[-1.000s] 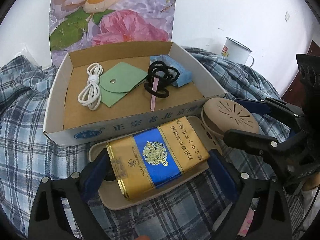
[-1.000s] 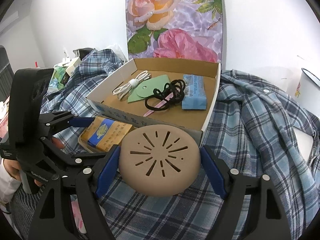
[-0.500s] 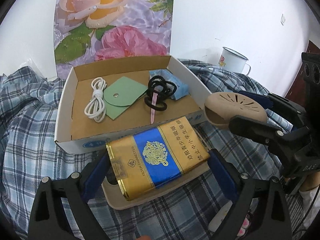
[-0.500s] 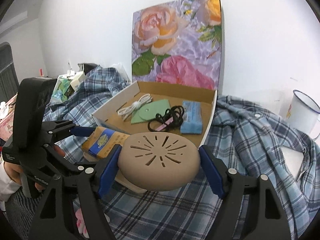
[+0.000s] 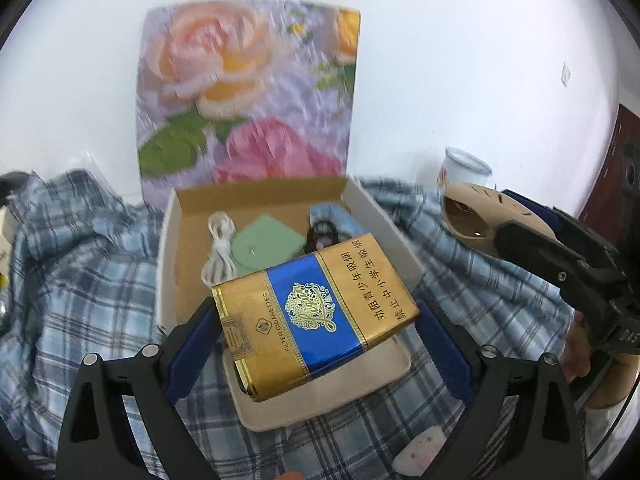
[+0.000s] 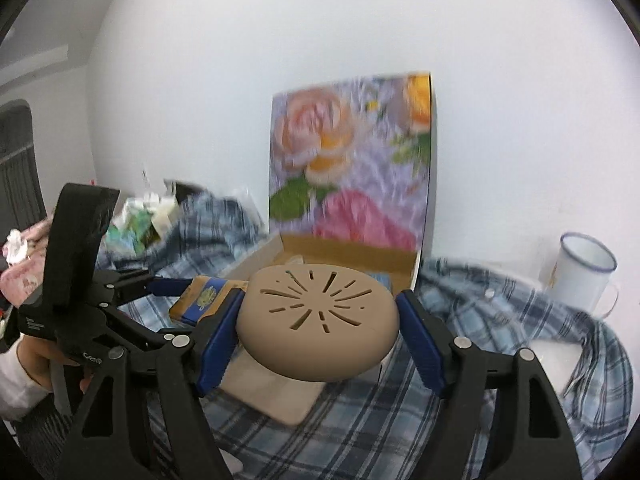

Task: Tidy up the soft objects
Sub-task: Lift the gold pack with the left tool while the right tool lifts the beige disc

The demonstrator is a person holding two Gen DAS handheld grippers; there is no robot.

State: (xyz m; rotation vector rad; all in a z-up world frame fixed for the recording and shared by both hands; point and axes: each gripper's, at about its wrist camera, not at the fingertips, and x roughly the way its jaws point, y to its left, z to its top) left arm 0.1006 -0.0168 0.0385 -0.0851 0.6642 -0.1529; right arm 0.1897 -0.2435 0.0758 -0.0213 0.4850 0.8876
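L claw (image 5: 316,332) clamps gold-blue cigarette pack (image 5: 316,314); R claw (image 6: 320,324) grips tan slotted lid (image 6: 318,322).

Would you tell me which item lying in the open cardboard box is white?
The coiled white cable, at the box's left side; beside it lie a green pouch, black hair ties and a blue packet.

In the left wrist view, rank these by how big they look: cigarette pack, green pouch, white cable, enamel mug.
1. cigarette pack, by far the largest, though it sits nearest the camera.
2. green pouch.
3. white cable and enamel mug: about alike, and the mug is farther off, so I won't rank them.
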